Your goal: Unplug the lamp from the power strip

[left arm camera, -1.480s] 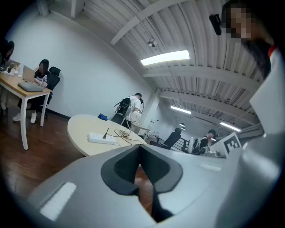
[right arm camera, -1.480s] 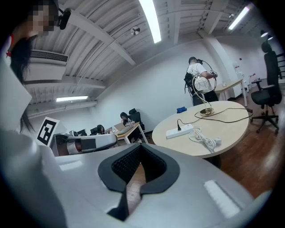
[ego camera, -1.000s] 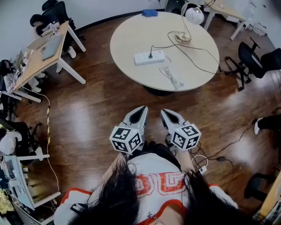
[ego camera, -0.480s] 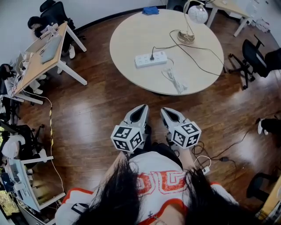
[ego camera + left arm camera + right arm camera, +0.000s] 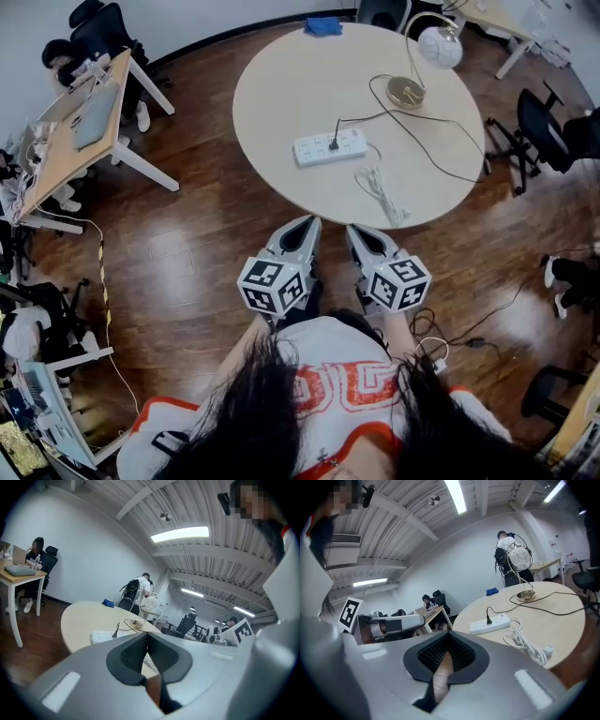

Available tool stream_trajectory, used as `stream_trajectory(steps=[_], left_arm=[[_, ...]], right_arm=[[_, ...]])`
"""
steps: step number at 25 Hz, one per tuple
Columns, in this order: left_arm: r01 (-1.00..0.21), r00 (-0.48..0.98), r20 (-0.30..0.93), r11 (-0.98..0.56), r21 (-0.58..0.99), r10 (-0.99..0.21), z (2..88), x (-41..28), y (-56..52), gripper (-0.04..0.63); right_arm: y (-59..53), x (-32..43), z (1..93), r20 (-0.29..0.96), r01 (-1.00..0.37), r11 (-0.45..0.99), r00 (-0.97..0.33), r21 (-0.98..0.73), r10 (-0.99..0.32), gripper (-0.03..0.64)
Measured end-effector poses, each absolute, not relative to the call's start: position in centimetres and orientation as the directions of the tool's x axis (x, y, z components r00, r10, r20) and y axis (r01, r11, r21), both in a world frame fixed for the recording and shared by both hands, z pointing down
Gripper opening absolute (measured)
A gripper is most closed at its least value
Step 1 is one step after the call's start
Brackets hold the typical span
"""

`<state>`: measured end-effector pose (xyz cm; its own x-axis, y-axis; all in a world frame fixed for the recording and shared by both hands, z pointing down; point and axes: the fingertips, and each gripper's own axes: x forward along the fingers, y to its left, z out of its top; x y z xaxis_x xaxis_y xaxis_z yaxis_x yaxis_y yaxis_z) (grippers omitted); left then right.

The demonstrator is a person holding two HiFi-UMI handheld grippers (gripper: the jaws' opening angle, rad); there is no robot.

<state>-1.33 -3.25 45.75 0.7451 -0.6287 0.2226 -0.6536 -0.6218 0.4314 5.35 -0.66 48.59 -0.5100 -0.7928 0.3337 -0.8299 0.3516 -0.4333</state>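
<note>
The biggest thing in the shot is the dark wood floor (image 5: 187, 234). On it a round, pale table (image 5: 281, 84) is seen, well ahead of the person.

A light wooden desk (image 5: 66, 141) with some gear on it is spotted off at the left, well apart from the table.

Both tools are held low, over the floor, just short of the table's near edge. The left gripper (image 5: 305, 225) is shown with its jaws brought together at the tips, and nothing is caught between them. The right gripper (image 5: 359, 232) is closed the same way and is just as empty. Nothing on the table is touched by either one.

The lamp (image 5: 407, 92) is stood near the far right edge of the table, and its round white shade (image 5: 441, 47) is hung out past the base toward that edge. Its black cable (image 5: 361, 119) is looped across the right side of the tabletop.

The white power strip (image 5: 328, 147) is laid about mid-table, a bit toward the near edge. A bundled white cord (image 5: 380, 187) is left between the strip and the near right edge.

Something small and blue (image 5: 323, 26) is parked at the far edge; what it is can't be made out.

Smallest bit: the black plug (image 5: 332, 143) is seated in the strip, so the lamp is not yet unplugged.
</note>
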Motion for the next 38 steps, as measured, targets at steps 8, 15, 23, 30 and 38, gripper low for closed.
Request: stream_trajectory(steps=[8, 15, 23, 30, 38], left_arm=[[-0.617, 0.776, 0.215, -0.643, 0.454, -0.593, 46.5, -2.7, -9.2, 0.000], [-0.592, 0.799, 0.235, -0.658, 0.466, -0.553, 48.2, -1.9, -12.1, 0.000], [-0.599, 0.797, 0.268, -0.651, 0.466, -0.541, 49.6, -0.8, -13.9, 0.000], [-0.594, 0.804, 0.325, -0.664, 0.455, -0.498, 51.4, 2.0, -15.6, 0.000], [-0.721, 0.692, 0.417, -0.595, 0.356, -0.589, 56.9, 3.6, -21.9, 0.000]], right_arm=[[-5.6, 4.6, 47.9, 0.346, -0.865, 0.302, -0.448, -0.400, -0.824, 0.002], [-6.8, 5.3, 48.4, 0.390, -0.888, 0.250, -0.402, -0.386, -0.828, 0.002], [-8.8, 6.3, 49.4, 0.411, -0.887, 0.242, -0.405, -0.392, -0.817, 0.002], [-12.6, 7.6, 49.7, 0.415, -0.879, 0.276, -0.435, -0.390, -0.799, 0.002], [-16.1, 10.4, 52.6, 0.487, -0.899, 0.320, -0.433, -0.301, -0.758, 0.002]])
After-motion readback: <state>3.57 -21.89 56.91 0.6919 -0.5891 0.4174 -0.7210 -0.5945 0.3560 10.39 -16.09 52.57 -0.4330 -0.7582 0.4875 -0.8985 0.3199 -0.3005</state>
